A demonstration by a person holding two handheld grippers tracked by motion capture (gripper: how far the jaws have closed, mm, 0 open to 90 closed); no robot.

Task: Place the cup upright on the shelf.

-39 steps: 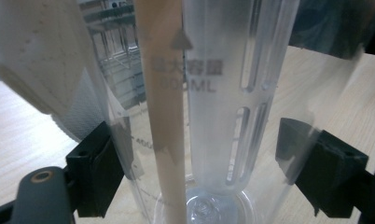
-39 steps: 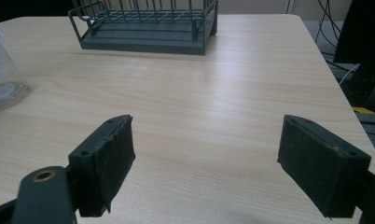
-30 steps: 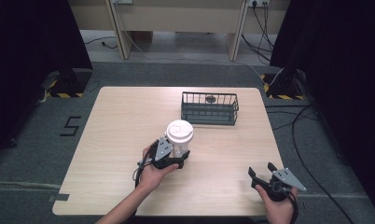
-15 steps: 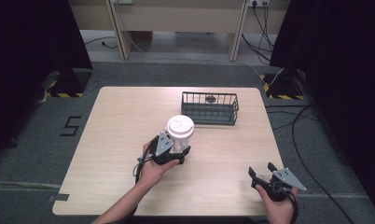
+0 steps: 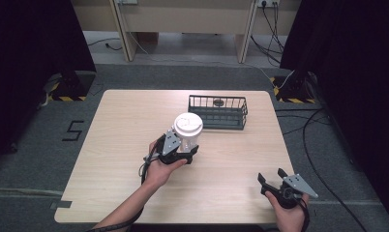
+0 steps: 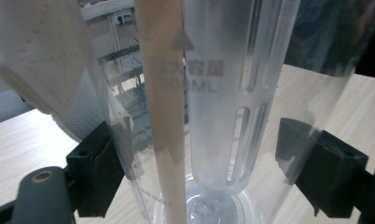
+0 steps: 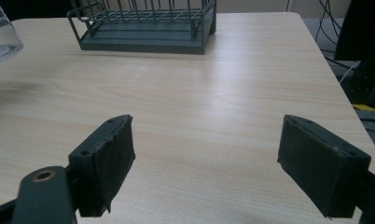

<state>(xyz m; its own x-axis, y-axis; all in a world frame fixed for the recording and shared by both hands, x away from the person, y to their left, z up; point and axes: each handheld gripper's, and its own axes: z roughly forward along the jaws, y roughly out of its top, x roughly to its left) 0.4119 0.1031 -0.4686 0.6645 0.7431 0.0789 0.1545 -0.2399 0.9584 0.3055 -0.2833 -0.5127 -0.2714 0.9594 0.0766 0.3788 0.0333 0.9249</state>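
Clear plastic cup [image 5: 188, 133] with white lid stands mid-tabletop [image 5: 125, 159], left of the wire basket [image 5: 217, 112]. Left claw [image 5: 187, 153] straddles its lower wall, jaws spread, not yet pinching. Right claw [image 5: 271, 180] idle at near right, wide open. Cup likely light, slick, thin-walled; grip low, squeeze gently.

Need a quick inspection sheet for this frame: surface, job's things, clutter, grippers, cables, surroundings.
Surface: wooden table, bare apart from the items below.
Job's things: clear cup with white lid, upright, between the left gripper's jaws; contact unclear.
Clutter: wire basket at the far edge, small dark item inside.
Grippers: left gripper around the cup; right gripper open, apart, near the front right corner.
Cables: cable on the floor at right.
Surroundings: grey floor, dark curtains, number 5 marked on the floor.
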